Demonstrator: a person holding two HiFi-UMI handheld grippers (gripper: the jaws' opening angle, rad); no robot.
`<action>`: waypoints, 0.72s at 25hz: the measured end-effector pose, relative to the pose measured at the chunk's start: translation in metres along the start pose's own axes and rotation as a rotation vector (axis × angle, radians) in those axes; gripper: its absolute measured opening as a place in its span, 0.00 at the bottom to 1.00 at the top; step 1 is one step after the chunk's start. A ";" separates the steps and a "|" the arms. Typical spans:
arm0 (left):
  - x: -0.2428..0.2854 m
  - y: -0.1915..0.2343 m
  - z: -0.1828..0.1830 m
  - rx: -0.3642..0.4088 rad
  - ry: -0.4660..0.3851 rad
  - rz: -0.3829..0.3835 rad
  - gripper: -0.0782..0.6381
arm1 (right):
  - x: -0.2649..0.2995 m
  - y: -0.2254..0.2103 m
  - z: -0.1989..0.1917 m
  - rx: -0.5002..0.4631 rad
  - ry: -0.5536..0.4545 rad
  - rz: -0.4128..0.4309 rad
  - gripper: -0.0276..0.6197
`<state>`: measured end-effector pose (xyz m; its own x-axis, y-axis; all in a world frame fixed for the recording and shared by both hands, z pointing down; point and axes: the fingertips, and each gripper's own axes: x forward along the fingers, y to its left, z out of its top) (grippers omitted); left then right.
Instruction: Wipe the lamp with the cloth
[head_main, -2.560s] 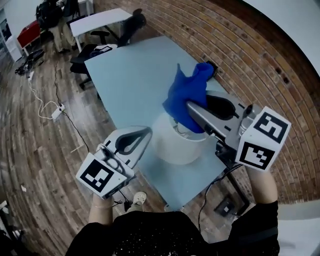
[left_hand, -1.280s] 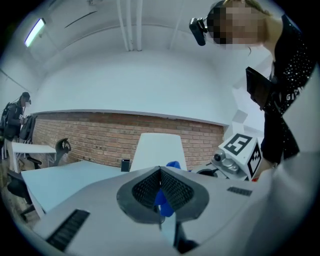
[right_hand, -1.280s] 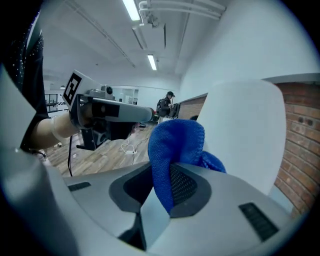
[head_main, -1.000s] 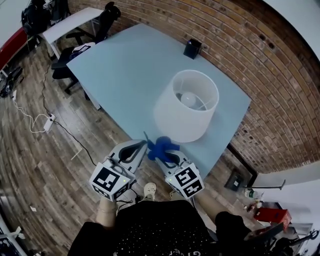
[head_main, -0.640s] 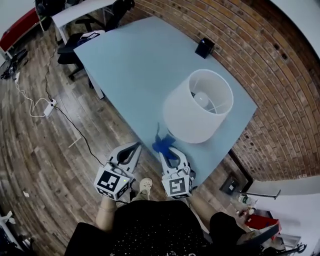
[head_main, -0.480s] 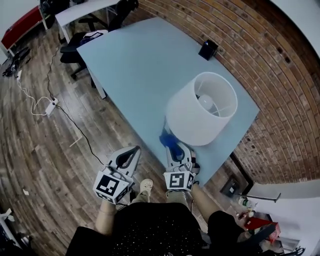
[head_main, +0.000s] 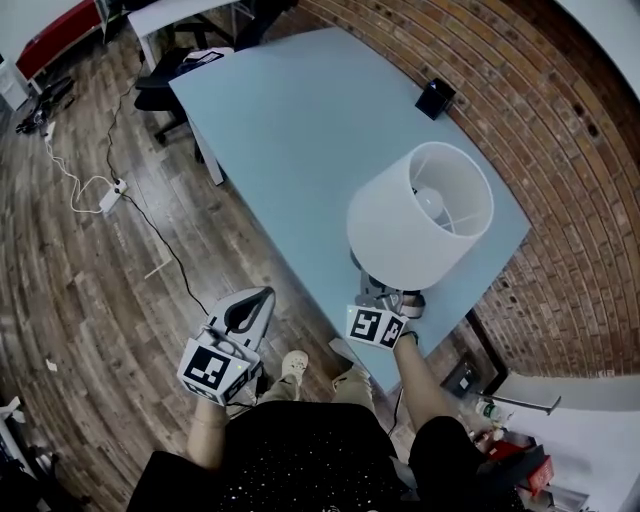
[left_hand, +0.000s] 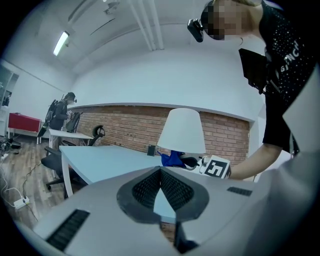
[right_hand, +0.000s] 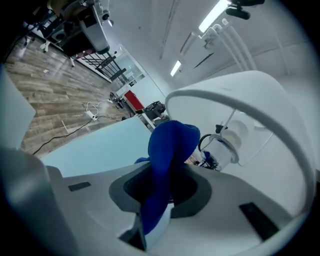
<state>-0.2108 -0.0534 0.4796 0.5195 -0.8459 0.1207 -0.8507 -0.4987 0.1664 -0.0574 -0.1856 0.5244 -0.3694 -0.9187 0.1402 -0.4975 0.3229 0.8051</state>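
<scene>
The lamp (head_main: 420, 215) with its white shade stands near the right corner of the light blue table (head_main: 300, 130). My right gripper (head_main: 386, 292) reaches under the shade's near rim and is shut on the blue cloth (right_hand: 167, 145). The right gripper view looks up into the shade (right_hand: 260, 100), with the bulb (right_hand: 231, 137) just beyond the cloth. The shade hides the cloth in the head view; the cloth (left_hand: 172, 158) shows below the shade (left_hand: 182, 131) in the left gripper view. My left gripper (head_main: 243, 312) hangs over the floor left of the table's edge, shut on nothing.
A small black box (head_main: 435, 98) sits at the table's far edge by the brick wall (head_main: 560, 150). Office chairs (head_main: 170, 85) and another desk stand beyond the table's far left end. A power strip and cable (head_main: 105, 195) lie on the wooden floor.
My right gripper has carried the cloth from near my body forward to the lamp, and it now sits under the shade's near rim. The left gripper has stayed low at the left.
</scene>
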 end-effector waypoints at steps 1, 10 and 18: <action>0.001 -0.001 0.001 -0.004 -0.005 -0.002 0.12 | 0.002 0.000 -0.002 0.000 0.008 -0.001 0.16; 0.010 -0.007 0.002 -0.018 -0.026 -0.022 0.12 | 0.013 0.045 -0.034 0.093 0.154 0.153 0.16; 0.021 -0.014 -0.011 -0.071 -0.013 -0.024 0.12 | -0.012 0.084 -0.051 0.346 0.259 0.403 0.16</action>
<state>-0.1873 -0.0625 0.4902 0.5385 -0.8363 0.1030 -0.8298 -0.5050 0.2377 -0.0547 -0.1593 0.6195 -0.4004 -0.7195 0.5675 -0.6007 0.6738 0.4304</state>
